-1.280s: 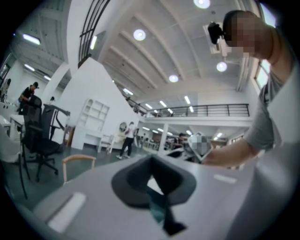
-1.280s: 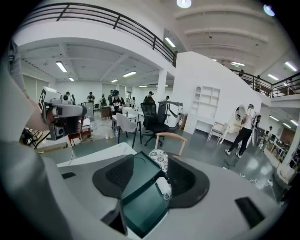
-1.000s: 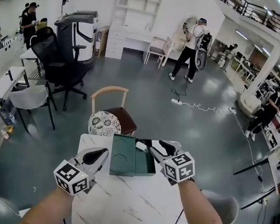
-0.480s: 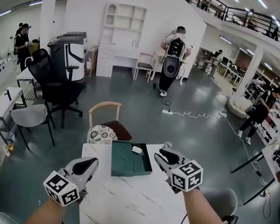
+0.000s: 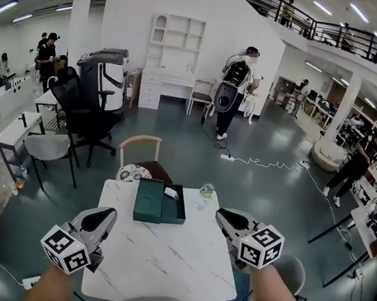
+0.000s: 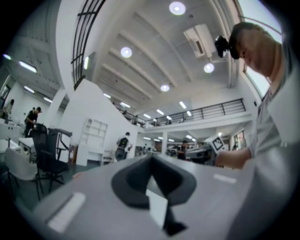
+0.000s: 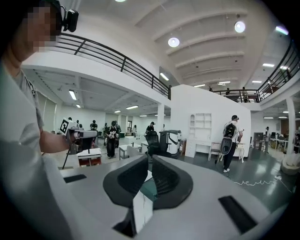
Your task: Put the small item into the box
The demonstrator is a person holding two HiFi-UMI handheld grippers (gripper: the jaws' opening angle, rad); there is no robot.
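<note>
A dark green box [image 5: 159,203] lies open on the white marble table [image 5: 160,260], toward its far edge. A small white item [image 5: 171,193] rests inside it at the back right. My left gripper [image 5: 109,212] hovers over the table's near left corner, jaws shut and empty; in the left gripper view its tips [image 6: 151,157] meet. At the near right, my right gripper [image 5: 221,215] is pulled back from the box. Its jaws [image 7: 150,158] are closing, with only a thin slit left and nothing between them. A bit of the green box [image 7: 149,188] shows below them.
A small glass object [image 5: 206,191] stands just right of the box. A wooden chair with a patterned cushion [image 5: 135,171] sits at the table's far side. Office chairs [image 5: 77,107] and desks fill the left. A person with a backpack [image 5: 232,90] walks beyond; a cable [image 5: 262,163] crosses the floor.
Both grippers have drawn back from the box toward the near table edge, and the view has pulled away. The right jaws have narrowed from wide apart to nearly together.
</note>
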